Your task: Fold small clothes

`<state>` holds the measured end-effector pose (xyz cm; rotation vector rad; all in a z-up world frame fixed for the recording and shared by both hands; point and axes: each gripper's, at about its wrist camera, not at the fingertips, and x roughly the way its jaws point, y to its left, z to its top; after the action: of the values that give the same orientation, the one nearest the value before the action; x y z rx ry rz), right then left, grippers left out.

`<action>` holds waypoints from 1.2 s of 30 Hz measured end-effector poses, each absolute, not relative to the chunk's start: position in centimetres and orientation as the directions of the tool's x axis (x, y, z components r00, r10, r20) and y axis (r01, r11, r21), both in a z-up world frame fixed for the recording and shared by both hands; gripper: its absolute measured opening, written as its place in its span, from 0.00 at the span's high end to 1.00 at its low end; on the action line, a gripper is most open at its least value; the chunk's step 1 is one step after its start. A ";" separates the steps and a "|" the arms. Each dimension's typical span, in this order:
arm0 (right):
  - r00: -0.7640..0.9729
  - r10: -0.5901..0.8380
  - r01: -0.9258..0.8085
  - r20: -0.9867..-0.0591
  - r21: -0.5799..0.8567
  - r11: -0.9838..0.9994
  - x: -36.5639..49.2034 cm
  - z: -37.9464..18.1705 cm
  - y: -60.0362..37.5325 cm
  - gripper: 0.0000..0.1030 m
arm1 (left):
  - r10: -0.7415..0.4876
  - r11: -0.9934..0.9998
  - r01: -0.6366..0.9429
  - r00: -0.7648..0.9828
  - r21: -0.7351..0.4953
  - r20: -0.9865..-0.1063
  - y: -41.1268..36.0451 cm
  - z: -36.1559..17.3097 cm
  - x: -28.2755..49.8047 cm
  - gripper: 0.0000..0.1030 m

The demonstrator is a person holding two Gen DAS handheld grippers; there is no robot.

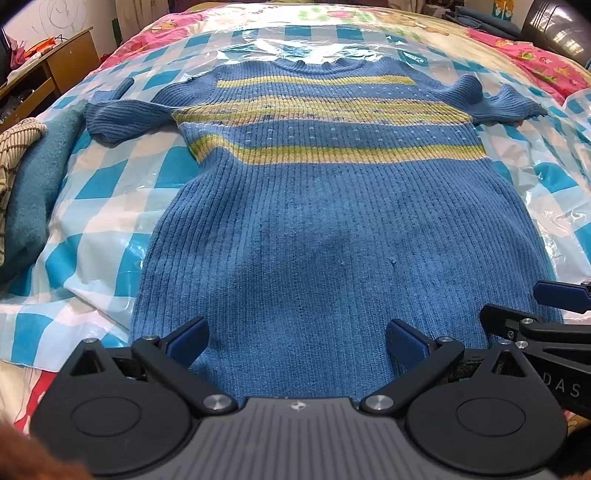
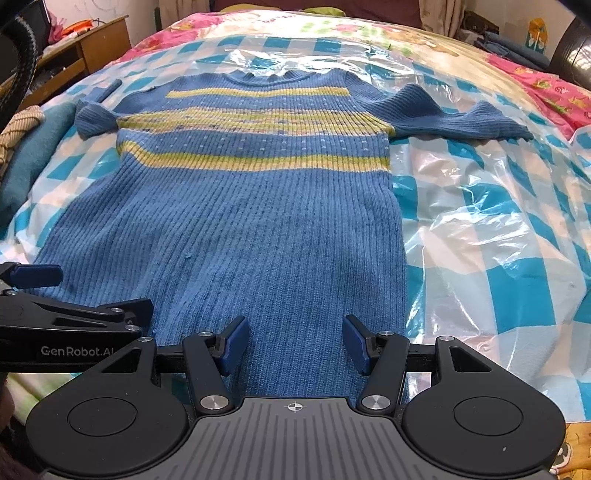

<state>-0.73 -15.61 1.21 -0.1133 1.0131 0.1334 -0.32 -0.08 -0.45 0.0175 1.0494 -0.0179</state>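
Note:
A small blue ribbed sweater (image 1: 325,221) (image 2: 236,221) with yellow stripes lies flat, collar far, hem toward me, on a blue-and-white checked plastic sheet (image 1: 110,206) (image 2: 480,221). Both short sleeves are spread outward. My left gripper (image 1: 295,343) is open just above the hem, left of its middle, with nothing between the blue pads. My right gripper (image 2: 293,341) is open over the hem's right part, also holding nothing. Each gripper shows in the other's view: the right one (image 1: 528,310) at the right edge, the left one (image 2: 55,295) at the left edge.
A teal towel (image 1: 33,192) and a striped cloth (image 1: 14,144) lie at the left of the sheet. The floral bedspread (image 2: 535,85) runs beyond the sheet. A wooden desk (image 1: 55,70) stands at the far left, a dark chair back (image 1: 557,29) far right.

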 end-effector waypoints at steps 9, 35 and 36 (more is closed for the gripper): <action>0.548 0.012 -0.189 -0.836 -0.110 0.976 -1.0 1.5 -14.6 0.45 | -0.001 1.000 0.018 0.503 0.009 -0.864 0.0 -0.4 -0.4 0.00; 0.558 0.001 -0.198 -0.830 -0.132 0.971 -1.0 1.5 -14.4 0.45 | 0.020 0.999 0.022 0.518 0.036 -0.855 -0.2 -0.2 -0.5 0.00; 0.556 0.001 -0.198 -0.831 -0.131 0.971 -1.0 1.5 -14.5 0.45 | 0.020 0.999 0.022 0.518 0.037 -0.855 -0.2 -0.2 -0.5 0.00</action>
<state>-1.02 -14.45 1.45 -0.2198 0.9760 0.1184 -0.49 -0.21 -0.23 0.0453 1.0267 -0.0010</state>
